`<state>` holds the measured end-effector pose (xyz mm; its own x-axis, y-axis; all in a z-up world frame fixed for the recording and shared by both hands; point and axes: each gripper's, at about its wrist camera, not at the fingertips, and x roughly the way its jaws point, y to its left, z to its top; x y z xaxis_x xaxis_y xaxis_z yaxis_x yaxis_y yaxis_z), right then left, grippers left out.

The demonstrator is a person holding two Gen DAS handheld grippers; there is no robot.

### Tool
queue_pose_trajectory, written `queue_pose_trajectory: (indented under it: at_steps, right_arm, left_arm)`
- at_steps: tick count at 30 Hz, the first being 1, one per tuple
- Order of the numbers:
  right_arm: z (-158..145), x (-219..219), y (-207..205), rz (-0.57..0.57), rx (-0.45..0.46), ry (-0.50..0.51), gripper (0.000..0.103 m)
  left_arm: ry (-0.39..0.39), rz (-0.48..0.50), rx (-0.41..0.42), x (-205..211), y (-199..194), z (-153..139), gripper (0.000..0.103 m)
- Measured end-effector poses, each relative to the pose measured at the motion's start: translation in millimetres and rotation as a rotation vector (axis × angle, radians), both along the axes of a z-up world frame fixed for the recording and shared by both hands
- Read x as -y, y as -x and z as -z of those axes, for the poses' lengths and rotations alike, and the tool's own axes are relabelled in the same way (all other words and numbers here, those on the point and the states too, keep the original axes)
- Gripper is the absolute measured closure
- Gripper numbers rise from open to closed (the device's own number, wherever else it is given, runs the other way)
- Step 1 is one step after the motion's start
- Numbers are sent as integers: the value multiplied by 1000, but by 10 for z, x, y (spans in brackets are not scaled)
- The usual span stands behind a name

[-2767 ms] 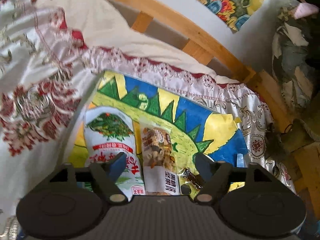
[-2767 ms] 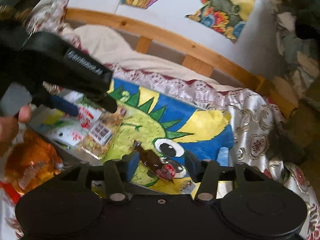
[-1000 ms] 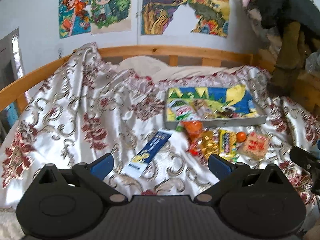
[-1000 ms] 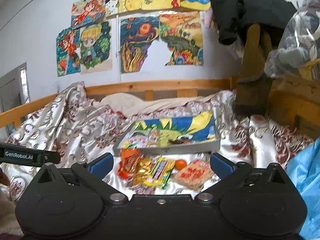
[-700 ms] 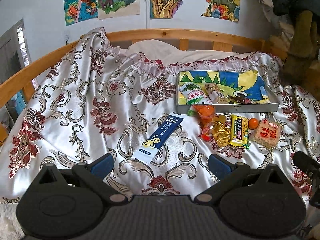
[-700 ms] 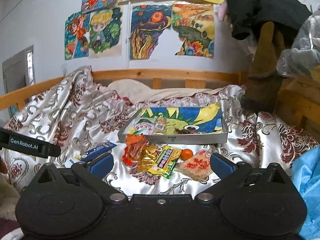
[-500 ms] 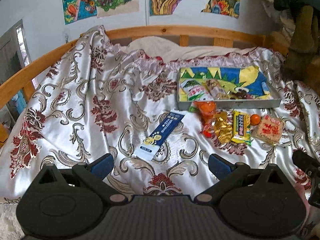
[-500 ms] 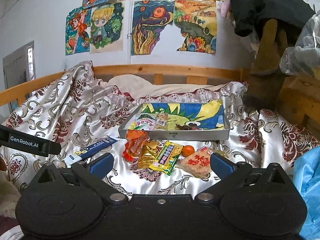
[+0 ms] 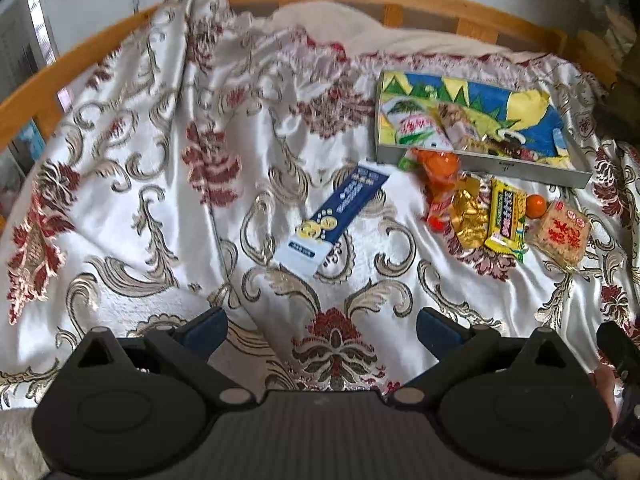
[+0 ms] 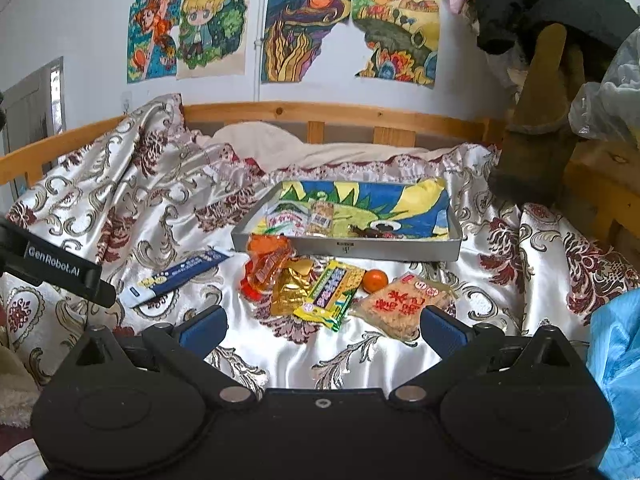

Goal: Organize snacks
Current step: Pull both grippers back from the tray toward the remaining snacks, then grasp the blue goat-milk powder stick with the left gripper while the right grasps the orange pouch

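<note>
A grey tray (image 10: 400,249) (image 9: 520,166) with a dinosaur picture lies on the bed and holds a white-green snack bag (image 10: 285,219), a small nut packet (image 10: 322,216) and a dark wrapped sweet (image 10: 370,233). In front of it lie an orange packet (image 10: 266,266), a gold packet (image 10: 291,292), a yellow-green packet (image 10: 332,294), a small orange fruit (image 10: 375,280) and a rice cracker pack (image 10: 404,306). A blue box (image 9: 338,216) (image 10: 180,274) lies to the left. My left gripper (image 9: 320,330) and right gripper (image 10: 322,326) are both open, empty, well back from the snacks.
A satin bedspread (image 9: 160,184) with red and gold flowers covers the bed inside a wooden frame (image 10: 340,114). Drawings (image 10: 308,28) hang on the wall. Clothes and bags (image 10: 560,60) pile at the right. The left gripper's body (image 10: 60,270) shows at the left edge.
Both grippers have pulled back from the tray, where the snack bag, nut packet and sweet now lie. The left view has since tilted down and moved a little closer to the bedspread.
</note>
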<state>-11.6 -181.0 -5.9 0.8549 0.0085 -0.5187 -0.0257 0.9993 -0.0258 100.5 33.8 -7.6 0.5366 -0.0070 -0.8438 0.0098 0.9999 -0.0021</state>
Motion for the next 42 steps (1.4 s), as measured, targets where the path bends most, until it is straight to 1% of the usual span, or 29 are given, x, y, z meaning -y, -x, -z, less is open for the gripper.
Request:
queue_pose_trajectory:
  at_steps: [2, 6, 8, 10, 14, 15, 17, 20, 23, 29, 32, 35, 39, 41, 42]
  right_arm:
    - [16, -4, -36, -4, -16, 0, 1]
    - [40, -13, -110, -13, -47, -9, 1]
    - [54, -19, -149, -21, -61, -20, 1]
    - [72, -27, -205, -41, -79, -31, 1]
    - [117, -46, -377, -87, -102, -28, 1]
    - [130, -49, -431, -94, -105, -27, 1]
    - [155, -49, -539, -113, -102, -27, 1]
    - [189, -72, -711, -140, -87, -24, 1]
    - [223, -87, -898, -165, -72, -42, 1]
    - [302, -108, -1254, -194, -53, -77, 1]
    - [373, -125, -1442, -202, -39, -83, 1]
    - [468, -137, -1651, -211, -47, -106, 1]
    - [579, -151, -1920, -208, -77, -154, 1]
    - [624, -153, -2040, -207, -90, -182, 1]
    - [638, -162, -2087, -201, -95, -188, 3]
  left_arm:
    - [20, 3, -39, -29, -76, 25, 1]
    - [105, 10, -142, -130, -254, 94, 1]
    - [114, 8, -164, -166, -350, 109, 1]
    - [90, 18, -156, -182, -456, 101, 1]
    - [14, 63, -98, -166, -712, 124, 1]
    - [9, 80, -99, -153, -778, 150, 1]
    - [16, 97, -128, -146, -914, 235, 1]
    - [26, 86, -165, -146, -1067, 346, 1]
    - [-1, 50, -170, -148, -1163, 418, 1]
    - [-49, 62, -163, -102, -1316, 505, 1]
    - [-74, 92, -154, -28, -1376, 538, 1]
    - [-112, 148, -137, 57, -1418, 581, 1]
    - [-187, 225, -131, 143, -1486, 695, 1]
    - [-199, 249, -131, 153, -1523, 738, 2]
    - [-190, 258, -134, 150, -1544, 758, 3]
